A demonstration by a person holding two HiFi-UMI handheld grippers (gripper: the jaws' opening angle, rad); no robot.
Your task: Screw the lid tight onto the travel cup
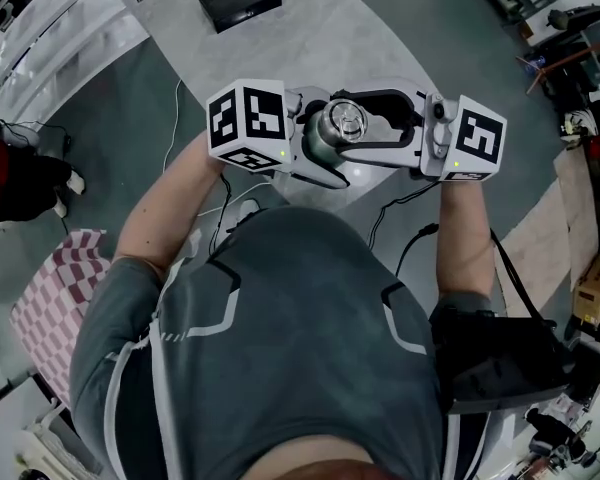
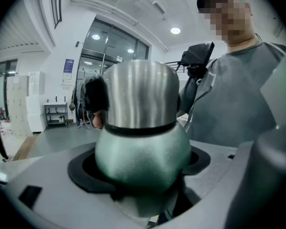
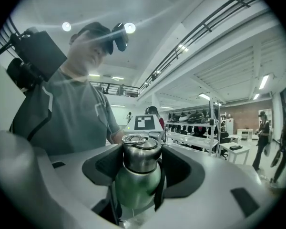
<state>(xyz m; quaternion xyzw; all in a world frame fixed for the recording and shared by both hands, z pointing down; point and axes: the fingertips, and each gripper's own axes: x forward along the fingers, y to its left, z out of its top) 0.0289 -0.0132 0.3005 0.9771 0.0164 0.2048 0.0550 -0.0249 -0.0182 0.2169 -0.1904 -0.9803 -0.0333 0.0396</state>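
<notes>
**A:** Count it out for me, starting with the cup.

**B:** One green metal travel cup [image 1: 318, 146] with one brushed-steel lid [image 1: 345, 121] on top of it, and two grippers. All of it is held up in front of the person's chest, above the near curved edge of the pale grey table [image 1: 400, 38].

**A:** And the grips?

**B:** The left gripper [image 2: 142, 175] has its jaws clamped on the cup's rounded green body, which sits deep in their black recess. The right gripper [image 3: 138, 175] faces it from the other side. Its jaws stand wide but press on both sides of the cup, around the lid and shoulder.

**A:** Room to move?

**B:** Beyond the cup, bare tabletop runs to one flat black rectangular case [image 1: 240, 1] near the far edge, well apart. On the left the table's rim curves away to the floor. One pink-and-white checked cloth [image 1: 55, 293] lies there beside the person.

**A:** Anything inside the containers?

**B:** The lid covers the cup's mouth, so I cannot tell. I cannot tell for the case either.
</notes>
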